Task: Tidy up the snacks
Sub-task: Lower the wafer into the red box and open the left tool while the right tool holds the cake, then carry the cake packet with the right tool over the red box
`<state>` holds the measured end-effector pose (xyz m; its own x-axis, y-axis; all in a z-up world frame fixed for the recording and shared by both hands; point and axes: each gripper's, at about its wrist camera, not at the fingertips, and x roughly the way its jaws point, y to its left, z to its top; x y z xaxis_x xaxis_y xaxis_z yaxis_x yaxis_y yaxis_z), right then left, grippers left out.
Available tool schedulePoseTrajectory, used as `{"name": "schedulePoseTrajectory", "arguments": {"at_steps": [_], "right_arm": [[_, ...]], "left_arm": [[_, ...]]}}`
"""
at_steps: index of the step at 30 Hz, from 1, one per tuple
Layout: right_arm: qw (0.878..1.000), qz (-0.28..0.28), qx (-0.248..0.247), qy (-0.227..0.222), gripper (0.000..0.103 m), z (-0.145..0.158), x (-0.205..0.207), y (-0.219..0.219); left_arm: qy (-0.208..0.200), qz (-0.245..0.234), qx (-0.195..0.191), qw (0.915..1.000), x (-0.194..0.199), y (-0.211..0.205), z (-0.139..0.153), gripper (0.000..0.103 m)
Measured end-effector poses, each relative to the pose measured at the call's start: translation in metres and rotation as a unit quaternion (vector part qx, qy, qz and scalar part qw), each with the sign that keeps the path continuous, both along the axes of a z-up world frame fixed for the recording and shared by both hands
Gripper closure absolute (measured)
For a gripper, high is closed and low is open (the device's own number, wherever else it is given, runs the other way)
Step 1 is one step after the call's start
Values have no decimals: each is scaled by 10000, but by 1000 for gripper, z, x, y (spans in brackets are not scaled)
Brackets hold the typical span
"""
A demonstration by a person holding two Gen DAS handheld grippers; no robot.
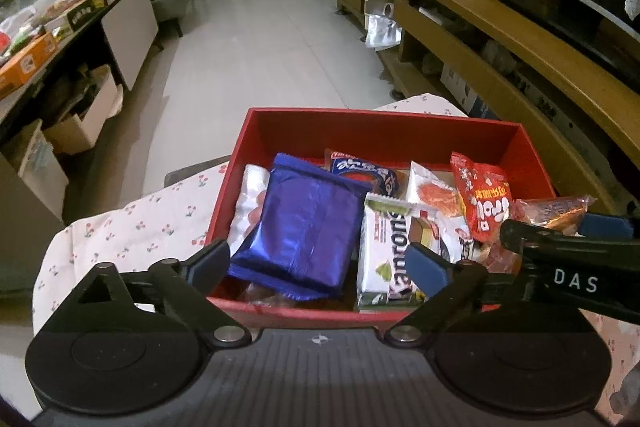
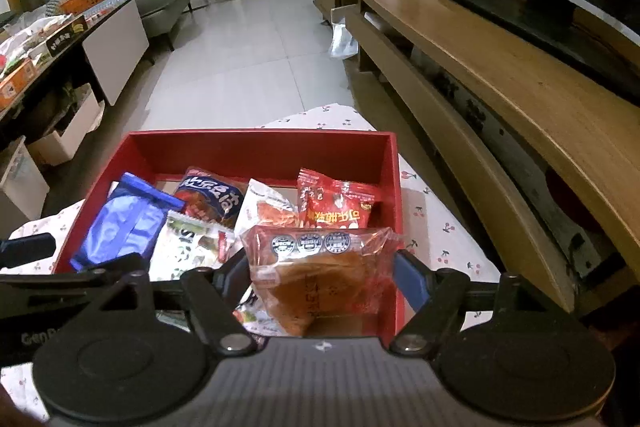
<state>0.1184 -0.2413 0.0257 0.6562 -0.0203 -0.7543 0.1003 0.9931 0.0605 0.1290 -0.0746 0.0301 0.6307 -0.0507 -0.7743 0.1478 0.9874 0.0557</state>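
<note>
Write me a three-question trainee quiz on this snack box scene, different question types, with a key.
1. True or false: the right claw has a clear-wrapped brown pastry between its fingers.
2. Multiple choice: the blue foil packet lies in A) the red box, B) the wooden TV stand, C) the floor.
3. Fill in: the left claw is ___ and holds nothing.

Key: 1 true; 2 A; 3 open.
</note>
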Motion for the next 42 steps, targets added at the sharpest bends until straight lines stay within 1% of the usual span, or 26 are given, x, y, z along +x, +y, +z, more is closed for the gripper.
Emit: {"name": "schedulePoseTrajectory", "arguments": {"at_steps": [3, 7, 10, 14, 20, 23, 30, 36, 38, 41, 42], "right_arm": [[10000, -6, -10, -10, 28, 2, -9, 1], [10000, 0, -32, -19, 27, 4, -18, 2], [10000, -19, 2, -28, 27, 5, -25, 2], [10000, 4, 57, -38, 27, 8, -41, 4], [9999, 113, -8, -71, 27, 9, -73, 13], [9998, 137, 124, -77, 26, 10, -89, 14], [9996, 184, 170, -120, 26, 10, -115, 22], [9997, 209, 152, 24, 26, 4, -116, 20], [9997, 129, 148, 166, 26, -4, -113, 14], [9983, -88, 78, 572, 26, -24, -105, 3], [9975, -119, 89, 695, 26, -30, -101, 1]], "left_arm": [[28, 32, -61, 10000, -8, 4, 0, 1], [129, 48, -176, 9997, -17, 8, -2, 0], [117, 95, -138, 9998, -24, 11, -2, 0], [103, 134, -213, 9996, -35, 17, 0, 0], [23, 87, -82, 9999, -59, 21, 0, 0], [74, 72, -113, 9999, -69, 25, -2, 0], [62, 105, -59, 9999, -92, 30, -3, 0], [267, 44, -199, 9994, -92, 30, -13, 0], [330, -14, -137, 9994, -90, 24, -18, 0], [380, 89, 143, 9991, -86, 21, -30, 0], [458, 131, 157, 9987, -83, 22, -34, 0]]}}
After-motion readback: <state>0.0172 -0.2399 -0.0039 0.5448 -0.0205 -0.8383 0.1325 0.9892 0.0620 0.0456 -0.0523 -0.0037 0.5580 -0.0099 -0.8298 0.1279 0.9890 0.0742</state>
